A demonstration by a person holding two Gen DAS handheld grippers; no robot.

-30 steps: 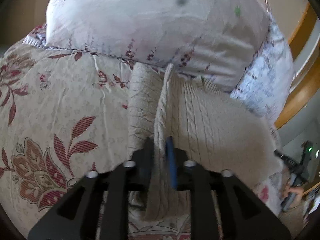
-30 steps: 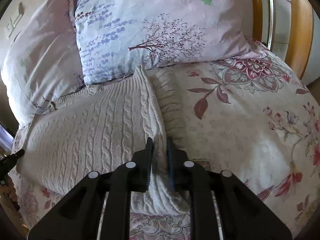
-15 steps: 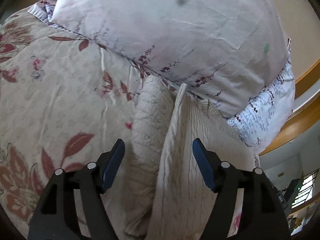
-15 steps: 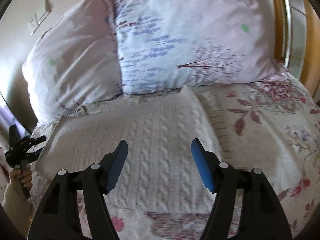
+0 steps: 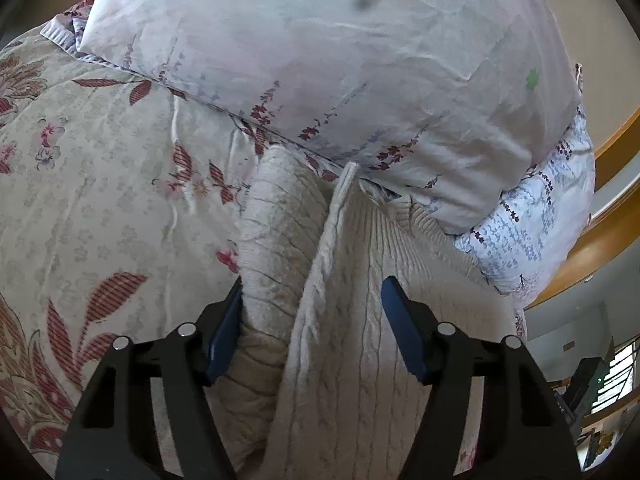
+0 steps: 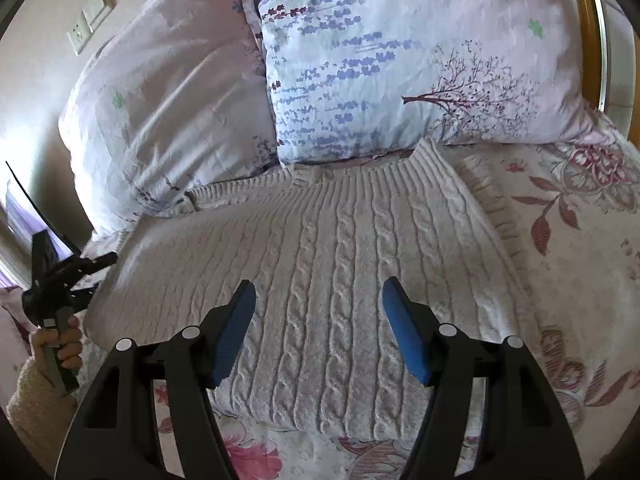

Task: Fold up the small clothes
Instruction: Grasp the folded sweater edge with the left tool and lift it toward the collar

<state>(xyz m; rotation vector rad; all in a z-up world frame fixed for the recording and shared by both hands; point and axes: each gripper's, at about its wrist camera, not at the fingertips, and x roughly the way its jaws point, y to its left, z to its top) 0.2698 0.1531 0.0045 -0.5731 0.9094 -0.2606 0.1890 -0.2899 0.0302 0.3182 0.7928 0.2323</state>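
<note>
A cream cable-knit sweater (image 6: 344, 264) lies flat on the floral bedspread, its collar against the pillows. My right gripper (image 6: 318, 320) is open and empty, hovering over the sweater's lower middle. My left gripper (image 5: 312, 316) is open over the sweater's left edge (image 5: 336, 280), where a folded sleeve (image 5: 276, 232) lies beside the body. The left gripper also shows at the left of the right wrist view (image 6: 56, 280), held in a hand.
Two floral pillows (image 6: 400, 60) (image 5: 340, 60) stand against the sweater's collar end. The floral bedspread (image 5: 100, 200) spreads left and right (image 6: 580, 260). A wooden bed frame (image 5: 612, 200) runs along the far side. A wall switch plate (image 6: 90, 16) is above.
Both grippers were shut on the sweater's edges one second ago. They have let go, opened wide, and drawn back above the sweater, which now lies flat.
</note>
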